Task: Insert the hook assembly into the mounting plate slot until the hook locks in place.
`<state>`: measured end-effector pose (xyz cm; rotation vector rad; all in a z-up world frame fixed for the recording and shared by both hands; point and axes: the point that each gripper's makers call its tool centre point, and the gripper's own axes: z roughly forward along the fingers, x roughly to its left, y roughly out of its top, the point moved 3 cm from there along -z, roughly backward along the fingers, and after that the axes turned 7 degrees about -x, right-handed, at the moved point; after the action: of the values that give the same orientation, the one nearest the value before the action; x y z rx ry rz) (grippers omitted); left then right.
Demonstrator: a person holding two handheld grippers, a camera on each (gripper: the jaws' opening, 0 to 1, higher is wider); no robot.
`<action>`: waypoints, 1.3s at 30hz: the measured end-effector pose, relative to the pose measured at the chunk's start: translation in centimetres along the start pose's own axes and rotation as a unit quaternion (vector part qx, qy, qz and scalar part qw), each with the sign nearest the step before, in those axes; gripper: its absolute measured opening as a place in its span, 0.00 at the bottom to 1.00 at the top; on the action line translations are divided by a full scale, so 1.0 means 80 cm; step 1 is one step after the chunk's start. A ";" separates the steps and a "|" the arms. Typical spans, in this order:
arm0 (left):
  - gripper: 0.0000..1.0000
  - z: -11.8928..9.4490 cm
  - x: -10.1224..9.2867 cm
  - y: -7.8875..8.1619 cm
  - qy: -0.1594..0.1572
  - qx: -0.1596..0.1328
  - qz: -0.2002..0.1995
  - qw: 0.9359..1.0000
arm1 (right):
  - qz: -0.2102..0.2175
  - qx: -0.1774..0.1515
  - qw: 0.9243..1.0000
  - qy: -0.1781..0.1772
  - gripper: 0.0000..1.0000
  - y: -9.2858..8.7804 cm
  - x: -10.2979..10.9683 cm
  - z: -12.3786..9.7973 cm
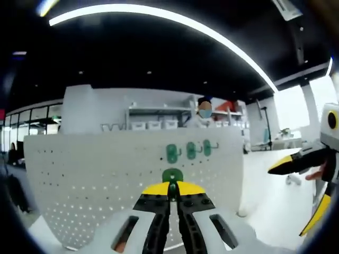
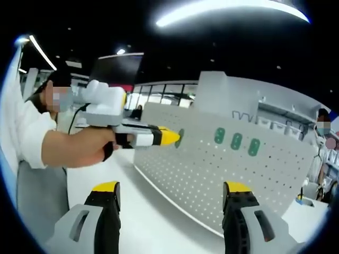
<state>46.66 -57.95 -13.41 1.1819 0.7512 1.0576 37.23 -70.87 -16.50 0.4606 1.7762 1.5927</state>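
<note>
A white pegboard plate (image 1: 95,174) stands upright on the table, with three green hooks (image 1: 191,150) seated in a row near its top. My left gripper (image 1: 170,189) is shut on another green hook (image 1: 172,175), held just in front of the board below that row. My right gripper (image 1: 288,201) enters from the right, its jaws spread. In the right gripper view my right gripper (image 2: 172,188) is wide open with nothing in it. There the left gripper (image 2: 170,137) presses its green hook (image 2: 180,137) at the pegboard's (image 2: 228,174) left end, left of the three mounted hooks (image 2: 236,141).
The white table (image 2: 137,211) runs in front of the board. A person's hand (image 2: 90,148) and white sleeve (image 2: 24,132) hold the left gripper. Shelves with bins (image 1: 153,124) stand behind the board, and another person (image 1: 205,110) stands far back.
</note>
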 end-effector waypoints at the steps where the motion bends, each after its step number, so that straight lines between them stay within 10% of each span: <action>1: 0.03 0.004 0.001 0.001 0.004 -0.003 0.000 1.000 | 0.001 0.000 1.000 0.000 0.80 -0.001 -0.001 0.001; 39: 0.03 0.096 0.032 0.023 0.100 -0.058 0.012 0.993 | 0.022 0.025 0.999 0.022 0.76 -0.037 -0.027 0.016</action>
<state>54.06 -58.22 -9.55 0.9971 0.8208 1.2371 40.13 -71.95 -18.85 0.4948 1.8533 1.6029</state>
